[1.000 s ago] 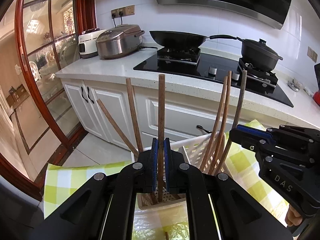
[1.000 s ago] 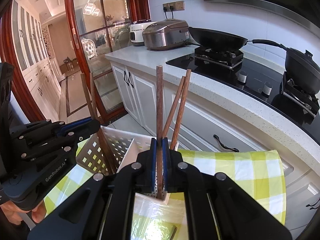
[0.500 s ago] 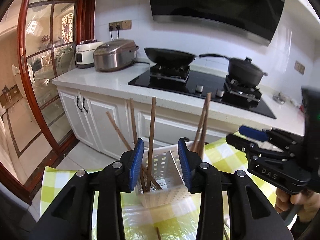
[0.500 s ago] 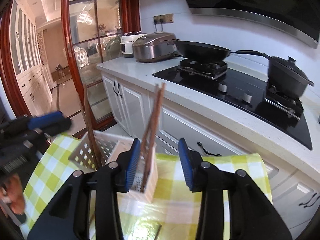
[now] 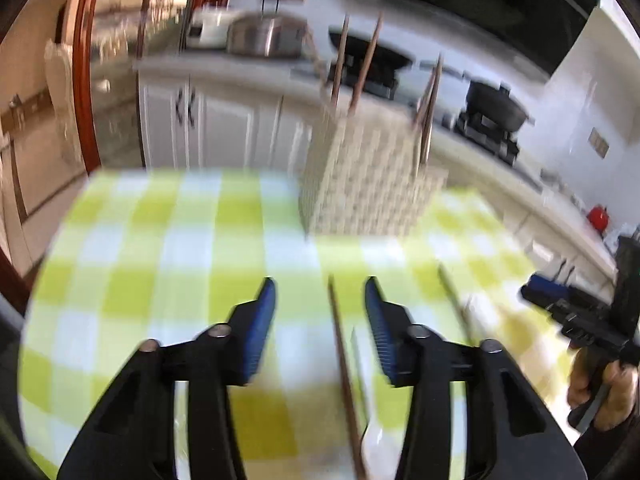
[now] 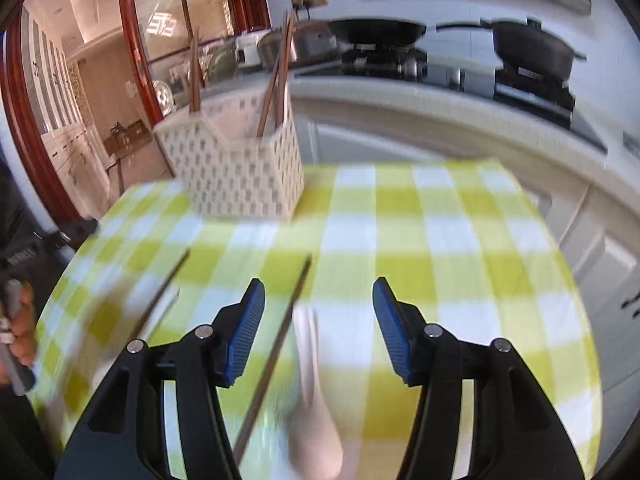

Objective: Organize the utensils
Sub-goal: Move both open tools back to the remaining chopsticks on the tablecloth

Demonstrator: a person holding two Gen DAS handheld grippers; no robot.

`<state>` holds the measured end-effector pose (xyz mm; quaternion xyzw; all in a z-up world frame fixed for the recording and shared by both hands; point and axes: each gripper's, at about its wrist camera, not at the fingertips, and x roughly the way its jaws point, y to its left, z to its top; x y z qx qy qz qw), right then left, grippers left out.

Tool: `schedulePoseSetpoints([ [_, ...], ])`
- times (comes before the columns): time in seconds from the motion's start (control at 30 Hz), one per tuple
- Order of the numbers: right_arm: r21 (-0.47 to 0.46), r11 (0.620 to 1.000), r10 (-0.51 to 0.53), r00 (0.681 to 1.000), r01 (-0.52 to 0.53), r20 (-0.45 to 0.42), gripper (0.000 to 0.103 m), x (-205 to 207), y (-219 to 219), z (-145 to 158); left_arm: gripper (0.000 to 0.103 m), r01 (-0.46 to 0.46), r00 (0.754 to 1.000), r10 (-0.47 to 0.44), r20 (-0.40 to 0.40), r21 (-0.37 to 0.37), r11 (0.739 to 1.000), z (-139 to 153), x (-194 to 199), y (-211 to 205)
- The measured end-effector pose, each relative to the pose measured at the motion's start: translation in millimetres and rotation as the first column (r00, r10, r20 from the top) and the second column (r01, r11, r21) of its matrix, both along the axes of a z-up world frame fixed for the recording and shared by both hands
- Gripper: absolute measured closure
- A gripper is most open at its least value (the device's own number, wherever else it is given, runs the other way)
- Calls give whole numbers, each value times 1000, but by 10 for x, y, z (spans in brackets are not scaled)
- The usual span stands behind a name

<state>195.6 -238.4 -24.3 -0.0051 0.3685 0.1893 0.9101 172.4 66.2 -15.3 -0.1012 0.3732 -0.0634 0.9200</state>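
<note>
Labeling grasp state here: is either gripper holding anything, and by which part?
Nothing held. Left gripper closing, right gripper opening; each has a loose chopstick lying on the tablecloth between its pads, ungripped.

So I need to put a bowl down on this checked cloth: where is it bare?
Bare: the cloth right of the white basket, toward the counter, and the stretch left of it. Crowded: the near middle, where loose chopsticks and a white spoon lie.

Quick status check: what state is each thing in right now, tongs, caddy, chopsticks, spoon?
Left tongs: closing, pressing on nothing.
Right tongs: opening, empty.
Utensil caddy: upright, chopsticks standing inside.
Loose chopsticks: lying flat on cloth.
White spoon: lying flat, blurred.
Checked tablecloth: spread flat.
</note>
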Motion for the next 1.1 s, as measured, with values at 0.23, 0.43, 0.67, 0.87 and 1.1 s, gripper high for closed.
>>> schedulePoseSetpoints([
  [0.23,-39,999,28,1000,-27,3,39,-241,-16,-120,88,80,993,-77,-95,22,997,-454,-45,-191],
  [0.43,-39,999,35,999,-36,-11,39,-210,13,-154,89,102,988,-97,-118,38,994,-516,58,-297],
  [0.67,-41,998,42,999,-43,-15,39,-216,28,-167,89,113,985,-101,-142,76,991,-560,128,-376],
  [0.87,-40,998,40,999,-40,-6,39,-229,12,-128,93,114,985,-90,-149,165,980,-562,171,-456],
  [1.1,-51,996,68,997,-69,-24,40,-251,153,-150,95,97,986,-74,-149,158,983,-562,158,-327],
])
